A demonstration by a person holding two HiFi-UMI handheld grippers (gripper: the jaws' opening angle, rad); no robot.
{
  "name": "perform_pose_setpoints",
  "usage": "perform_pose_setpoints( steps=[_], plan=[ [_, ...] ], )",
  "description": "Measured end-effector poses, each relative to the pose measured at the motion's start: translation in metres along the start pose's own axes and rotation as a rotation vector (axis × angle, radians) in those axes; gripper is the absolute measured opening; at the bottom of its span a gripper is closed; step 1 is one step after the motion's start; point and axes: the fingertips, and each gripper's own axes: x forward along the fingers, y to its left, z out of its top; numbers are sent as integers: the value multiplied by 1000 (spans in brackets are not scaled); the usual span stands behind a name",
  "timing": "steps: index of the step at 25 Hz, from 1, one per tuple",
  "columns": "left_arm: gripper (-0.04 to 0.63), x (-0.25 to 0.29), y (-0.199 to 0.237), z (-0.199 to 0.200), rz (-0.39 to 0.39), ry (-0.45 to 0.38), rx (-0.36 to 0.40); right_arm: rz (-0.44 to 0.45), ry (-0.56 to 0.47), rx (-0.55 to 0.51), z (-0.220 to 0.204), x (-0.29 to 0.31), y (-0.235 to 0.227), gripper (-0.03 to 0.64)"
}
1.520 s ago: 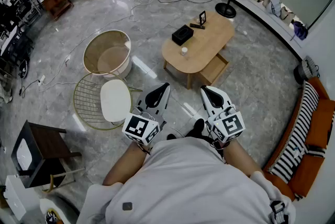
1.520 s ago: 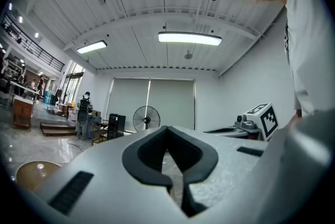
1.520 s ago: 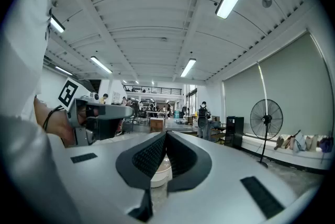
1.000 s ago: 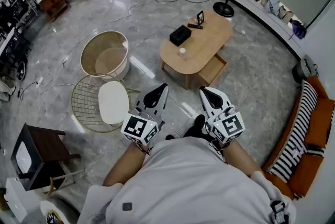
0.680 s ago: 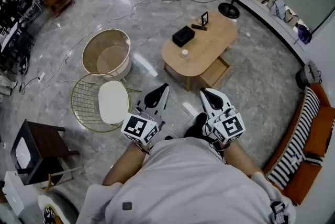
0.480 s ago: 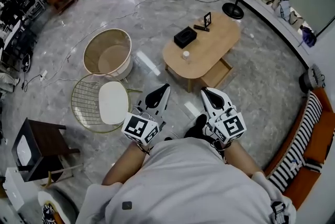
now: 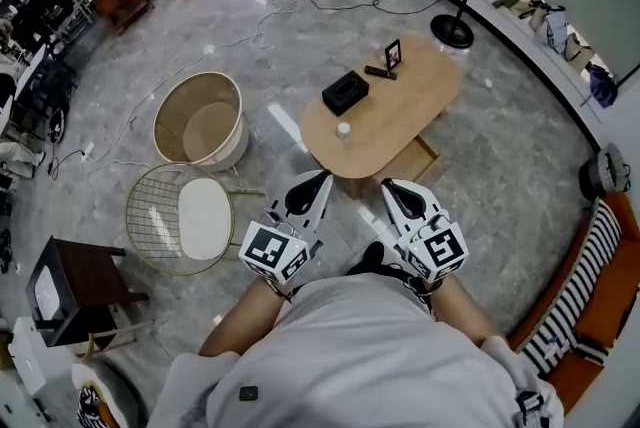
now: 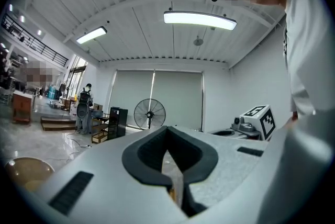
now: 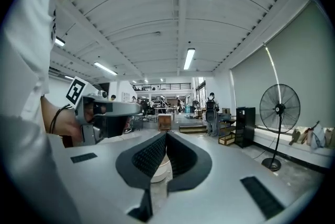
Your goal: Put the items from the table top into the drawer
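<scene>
Head view: left gripper (image 7: pixel 316 179) and right gripper (image 7: pixel 390 186) are both pressed together and hold nothing, short of the worktop (image 7: pixel 400 111). If I arrive with either one closed, it will shove an item instead of taking it. The upright frame (image 7: pixel 393 53) and the small white container (image 7: pixel 344 129) are the likeliest to topple. The black box (image 7: pixel 345 92) and a flat dark item (image 7: pixel 379 72) sit lower and should be steadier. All four stand apart on the worktop. The drawer (image 7: pixel 420 156) is pulled out below its near edge, so I could bump it.

Left gripper view: jaws meet, with nothing between them.

Right gripper view: jaws meet, also empty. No item is visible.
</scene>
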Motion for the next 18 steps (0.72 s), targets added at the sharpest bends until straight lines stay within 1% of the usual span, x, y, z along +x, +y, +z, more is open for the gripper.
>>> perform_pose_setpoints(
  steps=[4, 8, 14, 18],
  plan=[
    [9, 47, -12, 5, -6, 6, 20, 12, 2, 12, 1, -9, -49, 25],
    [9, 73, -17, 3, 6, 21, 16, 7, 3, 16, 1, -18, -85, 25],
    [9, 105, -11, -7, 3, 40, 19, -14, -20, 38, -4, -17, -117, 25],
    [9, 120, 6, -13, 5, 46, 1, 6, -23, 52, -8, -1, -130, 26]
  ],
)
